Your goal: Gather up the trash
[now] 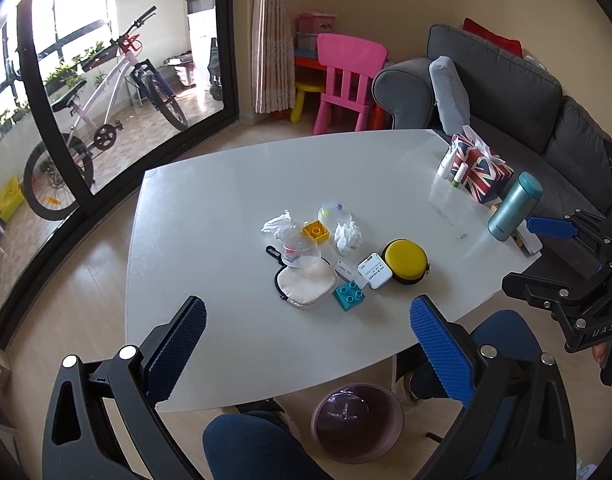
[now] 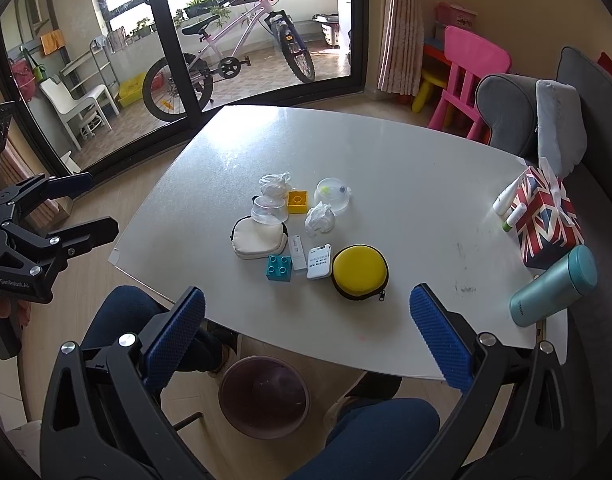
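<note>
Both the left gripper [image 1: 306,334] and right gripper [image 2: 307,330] hover spread and empty above the worktop [image 1: 234,208], well short of the crumpled tissue [image 1: 347,236], presumably because the bin [image 2: 264,396] waits below.

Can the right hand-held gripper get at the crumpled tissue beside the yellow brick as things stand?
Probably yes. The right hand-held gripper is open and empty above the table's near edge, and the crumpled tissue lies uncovered. The yellow round case and white box sit in between, but low.
</note>
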The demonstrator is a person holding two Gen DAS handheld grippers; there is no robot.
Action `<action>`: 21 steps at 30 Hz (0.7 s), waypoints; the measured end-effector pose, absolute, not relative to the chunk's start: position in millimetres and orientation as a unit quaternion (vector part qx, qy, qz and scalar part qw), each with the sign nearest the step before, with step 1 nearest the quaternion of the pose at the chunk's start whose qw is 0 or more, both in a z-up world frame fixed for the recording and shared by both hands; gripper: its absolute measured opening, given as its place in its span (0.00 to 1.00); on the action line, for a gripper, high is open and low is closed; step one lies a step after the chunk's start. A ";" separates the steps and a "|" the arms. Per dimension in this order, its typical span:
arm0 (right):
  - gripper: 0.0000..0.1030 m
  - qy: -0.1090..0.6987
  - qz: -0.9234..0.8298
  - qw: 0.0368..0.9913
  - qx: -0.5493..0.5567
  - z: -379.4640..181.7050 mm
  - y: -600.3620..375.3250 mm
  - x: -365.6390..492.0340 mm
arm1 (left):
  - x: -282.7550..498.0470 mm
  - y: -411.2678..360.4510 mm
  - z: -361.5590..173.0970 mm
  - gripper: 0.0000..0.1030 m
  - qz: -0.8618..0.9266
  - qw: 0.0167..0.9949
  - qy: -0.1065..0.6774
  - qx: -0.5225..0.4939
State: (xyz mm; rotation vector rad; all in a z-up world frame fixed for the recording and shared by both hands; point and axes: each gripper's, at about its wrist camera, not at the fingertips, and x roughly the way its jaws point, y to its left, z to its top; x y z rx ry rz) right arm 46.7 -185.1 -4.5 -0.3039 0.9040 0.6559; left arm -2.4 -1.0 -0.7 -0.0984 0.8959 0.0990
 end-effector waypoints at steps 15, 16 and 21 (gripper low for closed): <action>0.97 0.429 0.309 0.837 -0.143 -6.7 -185.2 46.5 | -2.7 -2.7 -3.3 0.95 0.049 0.900 0.431 -0.045; 0.97 0.430 0.308 0.837 -0.142 -7.9 -185.5 46.1 | -2.6 -2.9 -4.0 0.95 0.050 0.900 0.431 -0.044; 0.97 0.433 0.308 0.835 -0.142 -14.7 -186.6 47.6 | -2.2 -3.2 -7.1 0.95 0.050 0.899 0.433 -0.044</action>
